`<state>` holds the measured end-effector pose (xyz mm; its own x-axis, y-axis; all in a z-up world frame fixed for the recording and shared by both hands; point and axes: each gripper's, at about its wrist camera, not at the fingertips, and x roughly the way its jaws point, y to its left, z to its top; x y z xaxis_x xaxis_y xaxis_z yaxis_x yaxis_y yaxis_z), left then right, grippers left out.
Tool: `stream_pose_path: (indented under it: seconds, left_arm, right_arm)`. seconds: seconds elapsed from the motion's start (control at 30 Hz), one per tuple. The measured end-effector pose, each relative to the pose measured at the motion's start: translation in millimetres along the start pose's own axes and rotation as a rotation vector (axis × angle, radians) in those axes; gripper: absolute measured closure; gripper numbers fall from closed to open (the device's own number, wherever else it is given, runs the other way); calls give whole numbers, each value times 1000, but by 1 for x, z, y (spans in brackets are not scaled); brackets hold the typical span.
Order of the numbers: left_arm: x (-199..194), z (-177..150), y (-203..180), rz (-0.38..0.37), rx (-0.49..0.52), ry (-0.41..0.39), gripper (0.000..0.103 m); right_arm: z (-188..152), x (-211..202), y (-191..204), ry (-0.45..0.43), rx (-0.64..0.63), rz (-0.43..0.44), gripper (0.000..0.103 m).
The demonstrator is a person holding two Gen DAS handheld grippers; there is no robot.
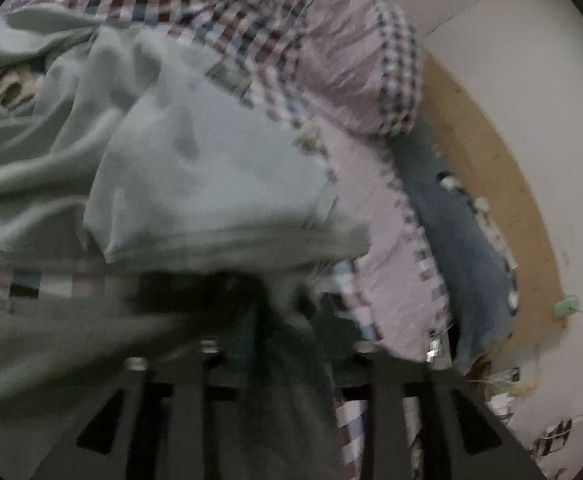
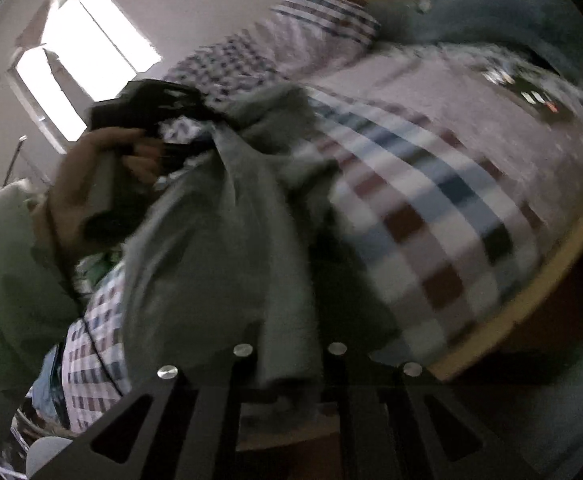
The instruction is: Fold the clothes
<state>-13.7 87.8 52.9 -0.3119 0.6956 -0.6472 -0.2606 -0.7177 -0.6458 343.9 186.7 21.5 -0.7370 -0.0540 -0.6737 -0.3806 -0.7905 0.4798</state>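
A pale grey-green garment (image 1: 195, 168) lies bunched on a bed with a checked cover (image 1: 251, 20). My left gripper (image 1: 279, 320) is shut on a fold of this garment, and the cloth drapes over its fingers. In the right wrist view the same garment (image 2: 219, 248) hangs stretched between both grippers. My right gripper (image 2: 287, 360) is shut on its near edge. The left gripper (image 2: 147, 108) shows there as a dark body in a hand, up at the left. Both views are blurred.
The bed has a pink and checked pillow (image 1: 355, 76) and a blue blanket (image 1: 463, 256) by the wooden bed frame (image 1: 503, 184). A bright window (image 2: 83, 52) is at the upper left. Small items lie on the floor (image 1: 551, 436).
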Motion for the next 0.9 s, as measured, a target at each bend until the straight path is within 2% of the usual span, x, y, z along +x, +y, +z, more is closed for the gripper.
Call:
stream_pose_path:
  seconds: [0.03,0.1,0.13,0.2,0.23,0.27,0.33,0.4,0.43,0.47,0.53,0.7,0.73,0.8,0.83,0.87,0.9]
  left_arm:
    - [-10,2,2,-20,11,-23,37]
    - [-38,7,12,-55,37,-67,33]
    - [-51,10,19,-54,46,-91,27]
    - [-82,15,42,-24,58,-166,20]
    - [-96,16,55,-4,62,-199,19]
    - [-106,15,70,24,62,-213,19]
    - [-120,11,104,80,42,-218,19]
    - [-123,4,138,82,-33,-200,19]
    - [-121,0,151,65,-73,-196,19]
    - [-118,-5,162,45,-104,-187,19]
    - [-108,-15,177,6,-126,-154,19]
    - [-91,-26,171,-1,-42,-90,20]
    - [-88,-25,169,-9,-38,-80,22]
    - [-82,-22,165,-18,-47,-57,41]
    - [-79,-21,165,-17,-58,-52,60]
    - [-76,-20,165,-16,-70,-46,72]
    - [-73,-20,165,-14,-82,-41,77]
  right_arm:
    - [1,-1,-10,12,29,-37,95]
    - [3,-8,-27,24,76,-123,91]
    - [7,-13,-34,14,85,-176,90]
    - [16,-31,-45,-41,85,-273,89]
    - [23,-37,-47,-64,75,-298,89]
    - [35,-40,-44,-81,46,-287,88]
    - [57,-41,-36,-107,-23,-236,82]
    - [84,-34,-16,-123,-130,-132,68]
    - [97,-29,-7,-120,-175,-81,53]
    - [115,-19,4,-105,-211,-13,49]
    - [139,-6,20,-71,-247,92,47]
    - [195,73,51,56,-319,236,47]
    - [202,90,51,78,-320,243,47]
    - [208,120,56,127,-335,243,47]
    - [209,132,59,144,-346,240,47]
    - [209,144,62,166,-359,242,47]
    - [210,155,65,181,-363,251,47]
